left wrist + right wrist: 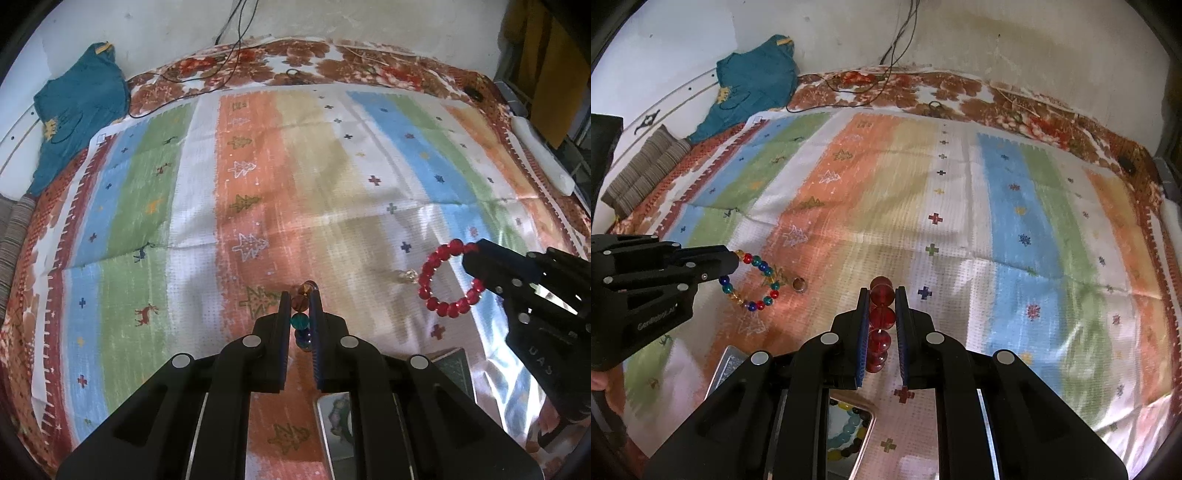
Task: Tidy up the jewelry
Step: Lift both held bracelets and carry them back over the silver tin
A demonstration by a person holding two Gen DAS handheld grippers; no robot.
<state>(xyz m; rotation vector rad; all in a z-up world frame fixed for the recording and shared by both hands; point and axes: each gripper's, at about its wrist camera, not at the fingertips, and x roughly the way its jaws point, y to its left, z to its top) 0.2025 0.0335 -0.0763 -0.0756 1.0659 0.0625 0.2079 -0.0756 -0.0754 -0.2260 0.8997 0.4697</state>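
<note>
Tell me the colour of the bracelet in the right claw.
Red bracelet, clearest in the left wrist view.

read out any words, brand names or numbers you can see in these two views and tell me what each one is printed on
"UAS": all that can be made out of the light lettering on the body of the right gripper, seen at an angle in the left wrist view; the rest is lost.
"GenRobot.AI" or similar: on the body of the left gripper in the right wrist view; the end letters are blurred.
The striped cloth carries only trees, deer and crosses, no words.

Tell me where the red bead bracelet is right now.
The red bead bracelet hangs clamped in the right gripper, at the right of the left wrist view, above the striped cloth and near a small clear bead.
</note>
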